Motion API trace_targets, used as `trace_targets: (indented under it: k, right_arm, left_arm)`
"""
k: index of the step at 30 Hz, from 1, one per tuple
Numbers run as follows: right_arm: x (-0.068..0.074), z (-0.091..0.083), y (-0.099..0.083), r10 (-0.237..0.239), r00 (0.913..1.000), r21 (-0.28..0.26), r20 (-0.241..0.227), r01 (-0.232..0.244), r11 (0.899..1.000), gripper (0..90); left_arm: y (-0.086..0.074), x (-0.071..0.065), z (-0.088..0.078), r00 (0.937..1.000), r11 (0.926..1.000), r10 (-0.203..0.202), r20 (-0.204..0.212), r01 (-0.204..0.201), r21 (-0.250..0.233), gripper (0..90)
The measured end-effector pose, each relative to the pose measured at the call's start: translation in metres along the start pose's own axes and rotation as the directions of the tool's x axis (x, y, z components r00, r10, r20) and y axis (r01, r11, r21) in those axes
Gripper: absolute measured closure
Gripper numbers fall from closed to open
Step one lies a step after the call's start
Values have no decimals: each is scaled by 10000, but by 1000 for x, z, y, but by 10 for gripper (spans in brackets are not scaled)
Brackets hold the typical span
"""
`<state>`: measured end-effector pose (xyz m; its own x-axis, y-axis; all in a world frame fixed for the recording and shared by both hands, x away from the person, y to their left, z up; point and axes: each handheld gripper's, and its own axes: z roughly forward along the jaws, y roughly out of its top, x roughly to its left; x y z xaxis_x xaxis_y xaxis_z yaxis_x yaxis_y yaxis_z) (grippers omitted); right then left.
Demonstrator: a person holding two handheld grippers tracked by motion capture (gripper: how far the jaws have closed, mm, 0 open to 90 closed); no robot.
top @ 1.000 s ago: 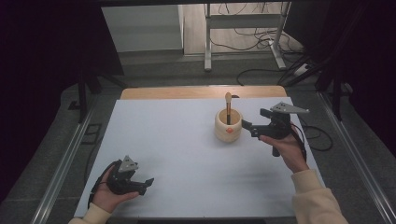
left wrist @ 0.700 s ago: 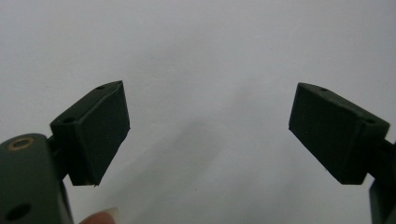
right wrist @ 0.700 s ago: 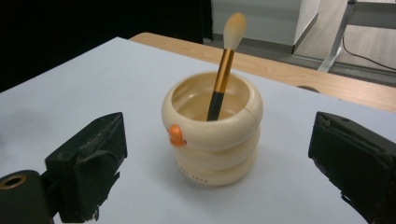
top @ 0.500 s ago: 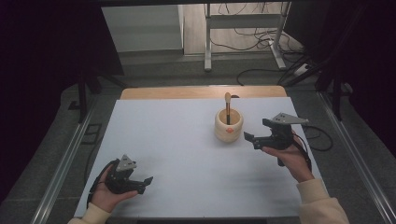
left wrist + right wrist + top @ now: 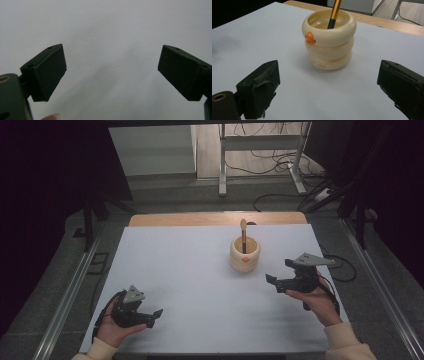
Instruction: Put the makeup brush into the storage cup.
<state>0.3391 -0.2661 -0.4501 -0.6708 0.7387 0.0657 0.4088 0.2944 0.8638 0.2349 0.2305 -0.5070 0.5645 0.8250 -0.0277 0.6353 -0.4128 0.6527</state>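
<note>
jaws wide on both grippers, right gripper [image 5: 328, 82] facing cream cup [image 5: 329, 40]

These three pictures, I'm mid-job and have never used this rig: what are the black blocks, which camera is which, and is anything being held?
A person holds a two-jaw tool in each hand. The high view looks down on the white table: left gripper near the front, right gripper beside a cream ringed pen holder. The other two pictures come from cameras riding on the grippers; the black blocks are their own jaws. Both stand wide open and hold nothing. The right gripper view faces the holder, which has an orange duck beak and a gold and dark pen standing inside.
</note>
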Motion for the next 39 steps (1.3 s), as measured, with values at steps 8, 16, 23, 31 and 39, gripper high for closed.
trace_targets:
  k: [8,16,23,31,39]
  right_arm:
    - [-1,-8,-13,24,9999,81,116,-25,10000,44]
    - [-2,-22,-27,112,9997,69,227,-114,9999,48]
    - [-3,-32,-38,128,9989,245,456,-139,9996,48]
    - [-2,-40,-51,177,9990,451,417,-196,9988,52]
    - [-3,-41,-57,-1,9984,742,557,-40,9972,54]
  left_arm:
    - [0,1,0,10000,10000,-42,-84,42,15,80]
    - [0,0,0,9998,9999,-128,-135,128,9,80]
    - [1,0,0,9999,10000,-46,-101,46,59,81]
    - [1,-1,1,10000,10000,51,-74,-50,76,85]
    - [1,-2,1,10000,10000,17,-67,-17,86,87]
